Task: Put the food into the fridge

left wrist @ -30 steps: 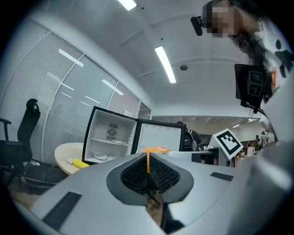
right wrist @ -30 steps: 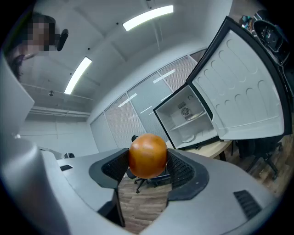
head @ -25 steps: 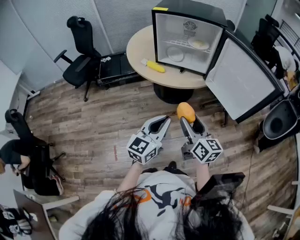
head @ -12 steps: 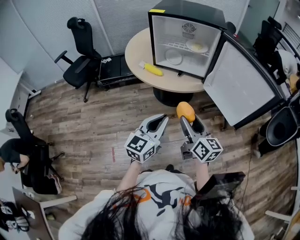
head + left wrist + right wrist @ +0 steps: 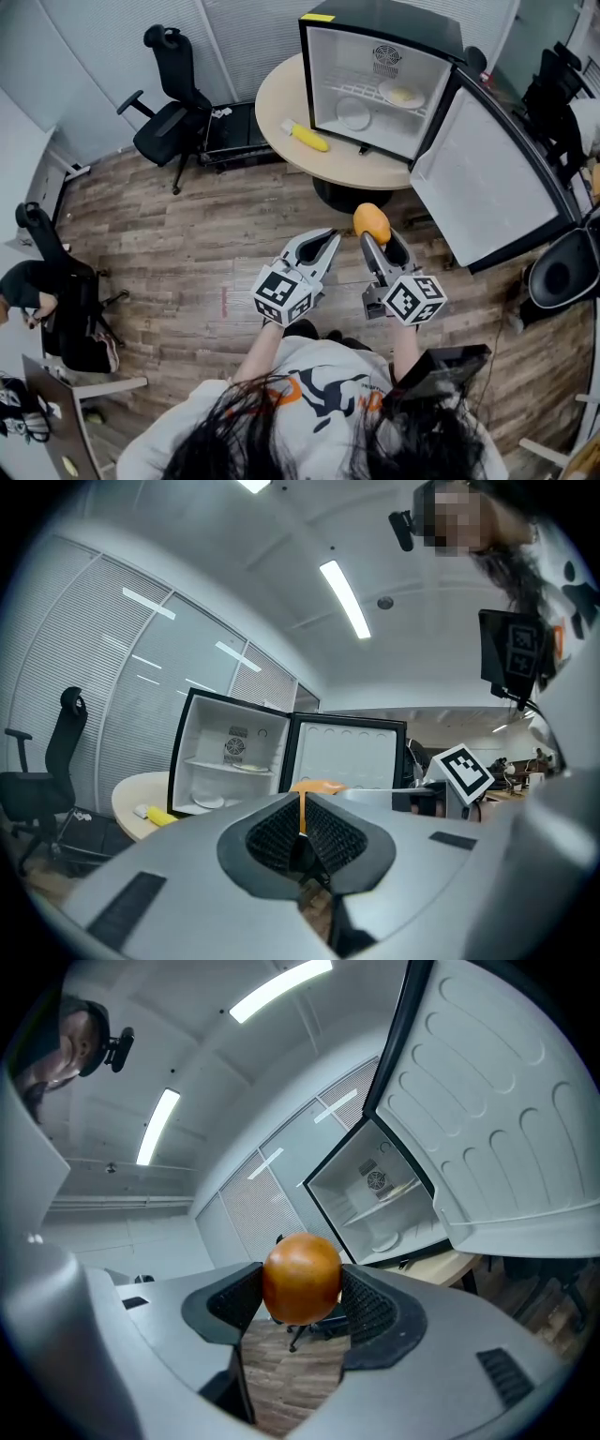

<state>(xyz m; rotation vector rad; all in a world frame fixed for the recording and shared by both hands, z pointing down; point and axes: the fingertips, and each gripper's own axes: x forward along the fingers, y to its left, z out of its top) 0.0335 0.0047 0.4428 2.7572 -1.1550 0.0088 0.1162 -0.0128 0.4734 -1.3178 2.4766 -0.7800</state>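
A small black fridge (image 5: 375, 26) stands on a round table (image 5: 281, 94) with its door (image 5: 487, 173) swung wide open to the right. Inside it are a white plate (image 5: 352, 112) below and a plate with food (image 5: 400, 92) on the wire shelf. A yellow banana (image 5: 308, 135) lies on the table left of the fridge. My right gripper (image 5: 373, 231) is shut on an orange (image 5: 371, 223) (image 5: 301, 1277), held level over the floor, short of the table. My left gripper (image 5: 323, 242) (image 5: 302, 832) is beside it, shut and empty.
A black office chair (image 5: 169, 112) stands at the back left and more chairs at the right by the door. A seated person (image 5: 28, 300) is at the far left. Wooden floor (image 5: 206, 244) lies between me and the table's pedestal (image 5: 342, 192).
Both grippers have moved a little toward the table and fridge, side by side, with the orange still in the right one. The room has shifted slightly in the head view.
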